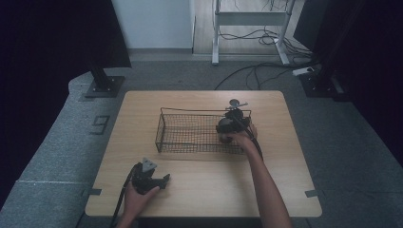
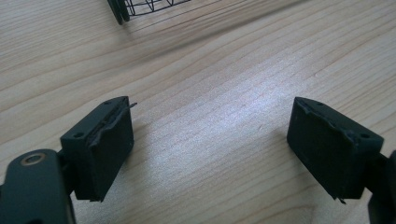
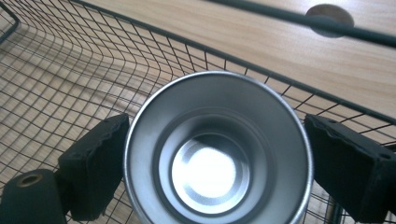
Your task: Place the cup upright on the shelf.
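Note:
A shiny metal cup (image 3: 217, 154) with its open mouth toward the camera sits between the jaws of my right gripper (image 3: 215, 156). Both black pads (image 3: 100, 158) press its sides. It hangs inside a black wire basket (image 3: 70, 70), close to the far wall. In the high view the right gripper (image 1: 230, 124) is over the right end of the basket (image 1: 161, 128). My left gripper (image 1: 166, 179) rests low at the table's front left, apart from the basket. Its jaws stand wide open over bare wood (image 2: 210, 135), with nothing between them.
The light wooden table (image 1: 285, 180) carries the basket in its middle. A round grey disc (image 3: 329, 18) lies on the wood just beyond the basket's far rim. A corner of the basket (image 2: 140, 7) shows ahead of the left gripper. Cables lie on the floor behind.

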A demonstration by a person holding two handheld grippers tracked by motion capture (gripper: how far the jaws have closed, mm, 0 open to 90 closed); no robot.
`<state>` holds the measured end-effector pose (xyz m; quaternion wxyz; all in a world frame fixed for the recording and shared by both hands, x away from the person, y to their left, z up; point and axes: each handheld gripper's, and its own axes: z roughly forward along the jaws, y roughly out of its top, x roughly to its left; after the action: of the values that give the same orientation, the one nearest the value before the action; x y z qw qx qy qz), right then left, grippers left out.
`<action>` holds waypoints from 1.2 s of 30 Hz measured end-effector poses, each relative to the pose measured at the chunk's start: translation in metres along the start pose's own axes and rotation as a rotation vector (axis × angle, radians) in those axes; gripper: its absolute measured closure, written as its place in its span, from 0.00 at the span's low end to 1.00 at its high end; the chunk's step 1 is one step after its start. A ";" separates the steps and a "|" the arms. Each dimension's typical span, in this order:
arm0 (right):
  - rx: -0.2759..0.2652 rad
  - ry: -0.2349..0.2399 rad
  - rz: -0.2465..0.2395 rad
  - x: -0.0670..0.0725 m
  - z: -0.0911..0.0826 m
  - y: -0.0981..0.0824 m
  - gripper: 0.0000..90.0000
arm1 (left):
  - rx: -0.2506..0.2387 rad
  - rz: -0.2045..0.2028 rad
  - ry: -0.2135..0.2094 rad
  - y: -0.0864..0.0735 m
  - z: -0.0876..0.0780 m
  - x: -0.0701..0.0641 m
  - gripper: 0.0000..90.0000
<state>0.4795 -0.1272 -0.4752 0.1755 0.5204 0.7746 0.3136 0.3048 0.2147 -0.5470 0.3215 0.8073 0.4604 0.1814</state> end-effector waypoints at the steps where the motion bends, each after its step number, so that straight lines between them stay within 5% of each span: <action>1: -0.004 -0.001 0.002 0.000 -0.001 0.000 0.10 | 0.000 0.000 0.000 0.000 0.000 0.000 0.16; 10: -0.101 -0.025 0.019 -0.004 -0.019 0.001 0.09 | 0.000 0.000 0.000 0.000 0.000 0.000 0.16; 21: -0.188 0.009 0.009 -0.003 -0.047 -0.006 0.11 | 0.002 0.000 0.000 0.000 0.000 0.000 0.16; 36: -0.295 0.082 -0.027 0.005 -0.085 -0.050 0.14 | 0.003 0.001 0.000 0.000 0.000 0.000 0.16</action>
<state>0.3915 -0.1616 -0.4452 0.2224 0.4653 0.7334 0.4428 0.3047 0.2148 -0.5467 0.3204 0.8081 0.4600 0.1809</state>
